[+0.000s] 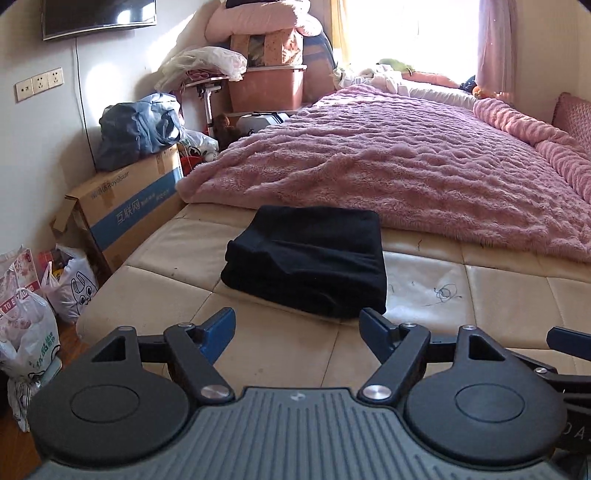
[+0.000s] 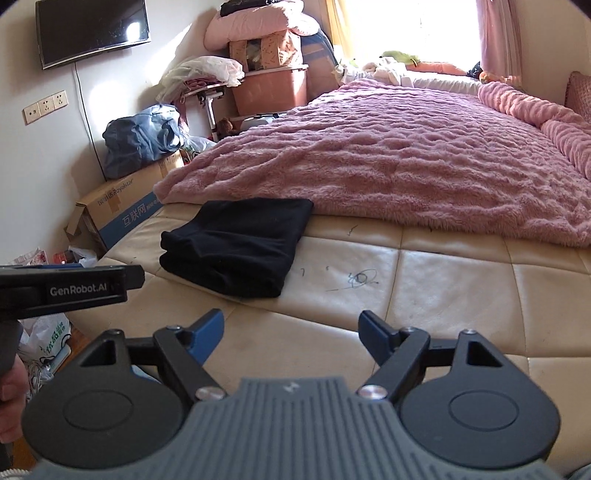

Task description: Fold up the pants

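Black pants (image 1: pixel 306 258) lie folded into a thick, roughly square stack on the bare cream mattress (image 1: pixel 480 295), near its foot edge & toward the left corner; the stack's far edge sits just beside the hem of the fluffy pink blanket (image 1: pixel 406 158) that covers the rest of the bed, touching or nearly so, can't tell which. Folded layers show along the stack's left side.

Left gripper (image 1: pixel 297 325) hangs over the mattress's near edge w/ jaws spread wide, nothing between them, blue-faced fingertips (image 1: pixel 221 321) clear of the cloth; the pants lie just ahead of it. Right gripper (image 2: pixel 291 326) also stands wide apart & empty, its jaws a touch less spread, over bare mattress to the right of the stack, apart from it. In the right wrist view the left gripper's body shows at the left edge, a hand (image 2: pixel 11 398) below it.

Pen scribbles (image 2: pixel 358 278) mark the mattress right of the pants. Off the bed's left side: a cardboard box (image 1: pixel 122 210) w/ a blue bag (image 1: pixel 140 129) on top, plastic bags (image 1: pixel 29 325) on the floor, wall-mounted TV (image 2: pixel 92 31) above
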